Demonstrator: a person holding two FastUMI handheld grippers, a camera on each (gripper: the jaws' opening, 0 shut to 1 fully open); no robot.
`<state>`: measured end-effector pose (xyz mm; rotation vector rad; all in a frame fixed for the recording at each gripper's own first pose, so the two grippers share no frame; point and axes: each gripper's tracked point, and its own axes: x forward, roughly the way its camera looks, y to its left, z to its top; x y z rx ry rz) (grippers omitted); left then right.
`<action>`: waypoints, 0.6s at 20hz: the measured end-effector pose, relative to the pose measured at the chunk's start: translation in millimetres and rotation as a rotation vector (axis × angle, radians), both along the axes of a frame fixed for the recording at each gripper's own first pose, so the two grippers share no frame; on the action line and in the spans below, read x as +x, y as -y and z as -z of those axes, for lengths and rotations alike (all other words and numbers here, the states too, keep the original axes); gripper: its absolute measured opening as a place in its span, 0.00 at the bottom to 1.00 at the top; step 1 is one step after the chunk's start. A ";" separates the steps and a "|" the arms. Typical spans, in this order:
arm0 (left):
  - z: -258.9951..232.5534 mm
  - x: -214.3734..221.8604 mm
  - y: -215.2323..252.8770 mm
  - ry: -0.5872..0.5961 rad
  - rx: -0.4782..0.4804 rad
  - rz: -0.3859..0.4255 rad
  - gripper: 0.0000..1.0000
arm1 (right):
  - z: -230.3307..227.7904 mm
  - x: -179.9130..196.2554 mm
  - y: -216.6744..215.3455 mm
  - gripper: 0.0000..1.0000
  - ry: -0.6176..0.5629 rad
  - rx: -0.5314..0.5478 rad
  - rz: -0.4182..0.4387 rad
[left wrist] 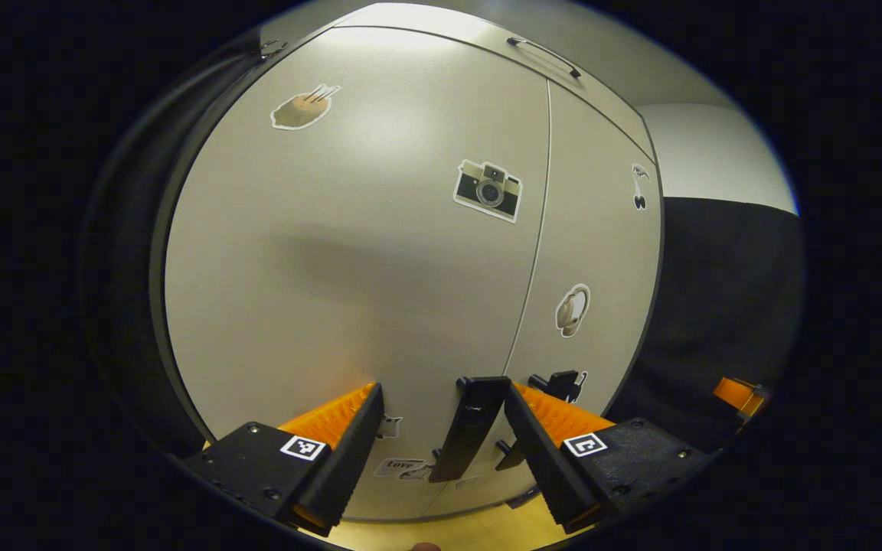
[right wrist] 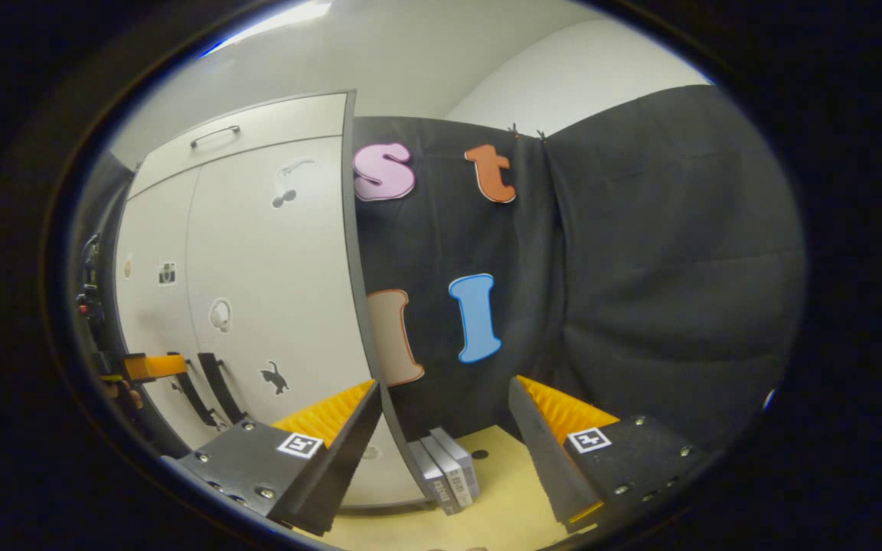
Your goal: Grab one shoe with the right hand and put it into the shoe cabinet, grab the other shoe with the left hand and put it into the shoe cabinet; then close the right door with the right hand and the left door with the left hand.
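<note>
The pale floor [right wrist: 502, 490] carries a shoe cabinet [left wrist: 349, 252] with both doors apparently shut, so the shoes are presumably inside. At six o'clock the left gripper [left wrist: 441, 444] frames the left door's handle [left wrist: 470, 425], jaws wide; the right gripper [right wrist: 445, 451] gapes empty. The task looks nearly finished.

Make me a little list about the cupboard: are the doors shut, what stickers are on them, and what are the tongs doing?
cabinet doors: both look shut, left door, right door
stickers: camera sticker on left door, cat sticker on right door
left tongs: open, close to the left door's handle
right tongs: open, holding nothing
shoes: cannot be seen
</note>
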<state>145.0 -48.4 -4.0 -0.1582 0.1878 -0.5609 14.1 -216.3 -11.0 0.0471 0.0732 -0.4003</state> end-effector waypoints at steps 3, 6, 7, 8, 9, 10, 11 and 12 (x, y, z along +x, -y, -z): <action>-13.7 -13.0 -5.0 0.018 -0.019 -0.007 0.99 | -12.4 0.6 -23.4 1.00 0.014 -0.005 -0.056; -36.3 -44.3 -12.9 0.078 0.027 -0.013 0.95 | -36.1 0.0 -54.9 1.00 0.045 -0.023 -0.124; -44.1 -56.3 -15.2 0.099 0.039 -0.013 0.95 | -44.7 -1.7 -66.8 1.00 0.057 -0.030 -0.148; -51.5 -68.8 -16.9 0.118 0.047 -0.012 0.91 | -52.8 -3.4 -79.8 1.00 0.070 -0.039 -0.172; -58.3 -81.0 -19.1 0.134 0.055 -0.011 0.95 | -60.4 -5.4 -91.3 1.00 0.082 -0.050 -0.191; -63.6 -91.1 -21.6 0.147 0.067 -0.013 0.99 | -66.4 -9.1 -101.7 1.00 0.093 -0.061 -0.209; -66.9 -99.8 -25.6 0.159 0.080 -0.016 0.99 | -69.7 -13.6 -111.6 1.00 0.099 -0.070 -0.222; -70.1 -107.8 -28.3 0.169 0.089 -0.018 0.95 | -70.8 -18.8 -119.9 1.00 0.098 -0.077 -0.235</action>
